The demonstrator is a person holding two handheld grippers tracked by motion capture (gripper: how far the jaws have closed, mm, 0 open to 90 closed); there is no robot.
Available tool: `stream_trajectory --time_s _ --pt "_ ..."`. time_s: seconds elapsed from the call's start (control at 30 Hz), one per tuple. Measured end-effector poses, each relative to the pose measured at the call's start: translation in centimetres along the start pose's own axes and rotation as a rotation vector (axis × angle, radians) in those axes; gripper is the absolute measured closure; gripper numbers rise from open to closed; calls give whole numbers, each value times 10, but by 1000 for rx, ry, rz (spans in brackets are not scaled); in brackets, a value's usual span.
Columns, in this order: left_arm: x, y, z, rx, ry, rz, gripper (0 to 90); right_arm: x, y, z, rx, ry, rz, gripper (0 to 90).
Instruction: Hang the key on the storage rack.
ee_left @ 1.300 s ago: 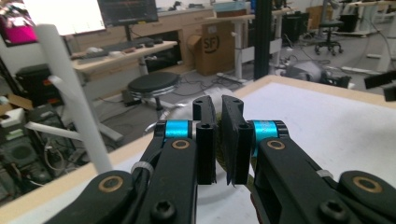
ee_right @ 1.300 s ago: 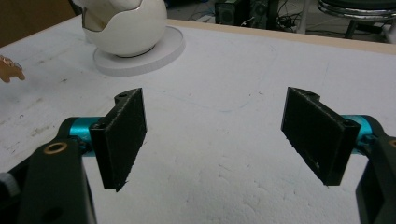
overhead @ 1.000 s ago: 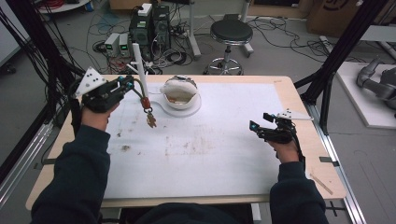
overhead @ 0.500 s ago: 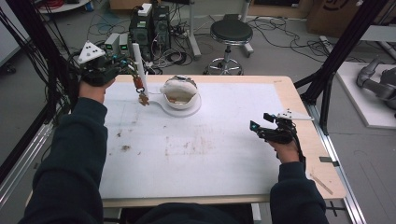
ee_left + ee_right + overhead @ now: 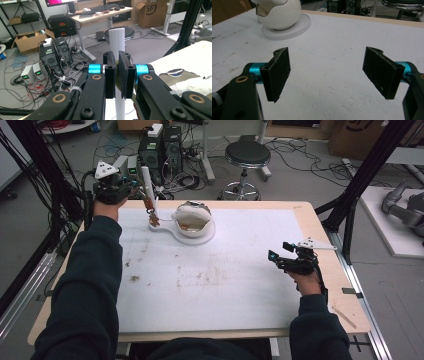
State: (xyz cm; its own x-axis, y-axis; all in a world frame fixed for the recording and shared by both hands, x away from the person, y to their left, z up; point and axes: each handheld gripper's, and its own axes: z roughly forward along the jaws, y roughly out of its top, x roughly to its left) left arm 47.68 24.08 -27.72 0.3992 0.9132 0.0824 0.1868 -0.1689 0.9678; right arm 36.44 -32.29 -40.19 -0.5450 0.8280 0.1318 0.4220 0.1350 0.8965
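Olive strap (image 5: pixel 116 80) is clamped in the left claw (image 5: pixel 138 191), close in front of the white post (image 5: pixel 117 40) at the counter's (image 5: pixel 225 285) far left corner. A firm squeeze and a level hand should stop it swinging. The high view shows its brown end (image 5: pixel 151 216) dangling. The right claw (image 5: pixel 327 72) stands apart and empty, facing the egg (image 5: pixel 278 12).

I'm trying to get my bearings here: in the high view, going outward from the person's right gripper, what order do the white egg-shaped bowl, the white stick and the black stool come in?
From the right gripper, at the table's right side:
1. White egg-shaped bowl, on its round base at the table's far middle.
2. White stick, upright at the far left corner, held in the left gripper.
3. Black stool, on the floor beyond the table.
The stick and stool are close to call.
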Motion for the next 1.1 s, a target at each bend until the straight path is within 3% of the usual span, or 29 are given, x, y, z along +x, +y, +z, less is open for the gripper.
stream_trajectory --time_s 0.17,0.27,0.43,0.5,0.6,0.87,0.9,1.03,1.1 --pt "3 -4 7 8 0 -11 839 -1 0 -2 -4 -1 1 226" --pt "4 -7 12 13 -6 -53 839 -1 -1 -2 -5 1 2 226" --pt "3 -14 18 19 -20 -78 834 0 -1 -1 -3 4 0 226" --pt "5 -17 20 5 -35 -130 829 0 -1 -2 -4 6 -1 226" --pt "8 -18 18 5 -29 -141 817 -1 -1 -2 -8 7 -3 226" --pt "17 -24 8 -31 -4 -177 595 0 -1 -2 -6 8 -1 226" --pt "19 -27 0 -45 0 -190 553 0 -1 -2 -6 8 -1 226" --pt "18 -37 -17 -77 -37 -231 475 0 -1 -2 -7 7 -2 226" --pt "11 -51 -32 -92 -59 -242 421 0 -1 -2 -7 4 -2 226"
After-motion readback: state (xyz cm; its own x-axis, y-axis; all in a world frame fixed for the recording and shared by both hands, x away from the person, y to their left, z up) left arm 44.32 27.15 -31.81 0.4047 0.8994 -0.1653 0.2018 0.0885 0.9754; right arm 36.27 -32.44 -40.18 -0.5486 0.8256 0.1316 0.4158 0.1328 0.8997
